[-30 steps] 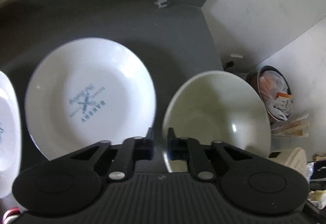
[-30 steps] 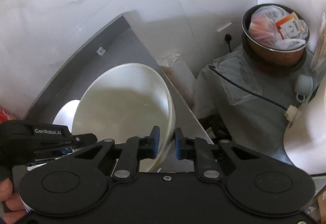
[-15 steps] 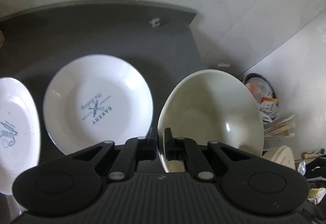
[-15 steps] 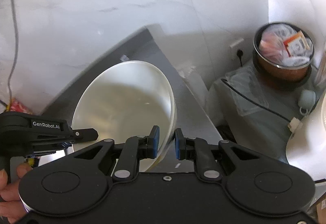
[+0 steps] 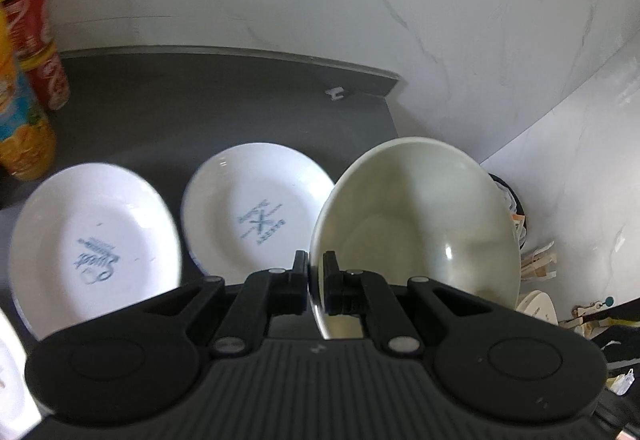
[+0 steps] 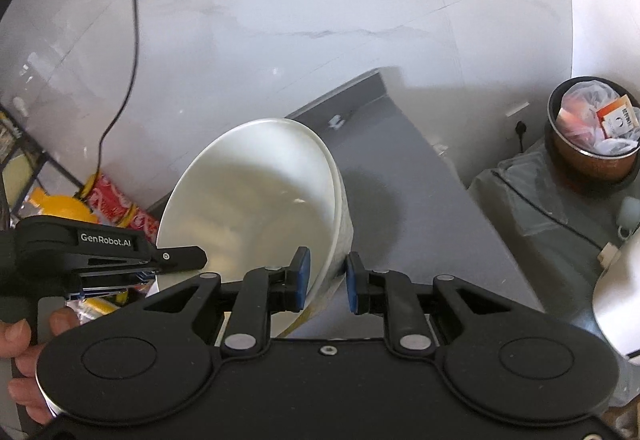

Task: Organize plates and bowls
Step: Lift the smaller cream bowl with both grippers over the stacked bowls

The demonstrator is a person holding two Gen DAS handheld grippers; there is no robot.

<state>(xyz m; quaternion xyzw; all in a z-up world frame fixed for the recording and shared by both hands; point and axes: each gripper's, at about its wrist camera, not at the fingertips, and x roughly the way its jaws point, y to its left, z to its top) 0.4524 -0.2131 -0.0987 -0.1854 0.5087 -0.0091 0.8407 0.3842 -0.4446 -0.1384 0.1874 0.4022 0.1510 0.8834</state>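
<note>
A cream bowl (image 5: 416, 224) hangs tilted above the dark grey counter (image 5: 180, 108), and both grippers hold its rim. My left gripper (image 5: 315, 276) is shut on the near left edge of the rim. In the right wrist view the bowl (image 6: 256, 208) shows a double rim, as if two are nested. My right gripper (image 6: 326, 280) is shut on its near wall, while the left gripper (image 6: 188, 260) clamps the opposite side. Two white plates with blue print lie on the counter, one in the middle (image 5: 260, 208) and one to the left (image 5: 92, 244).
Tall snack cans (image 5: 24, 128) stand at the counter's left end by the marble wall. A brown bin full of rubbish (image 6: 592, 136) sits on the floor past the counter's right edge. A black cable (image 6: 128, 40) runs down the wall. A hand (image 6: 24, 352) grips the left tool.
Both grippers have risen and pulled back with the bowl in them. The second plate and the snack cans have come into the left wrist view.
</note>
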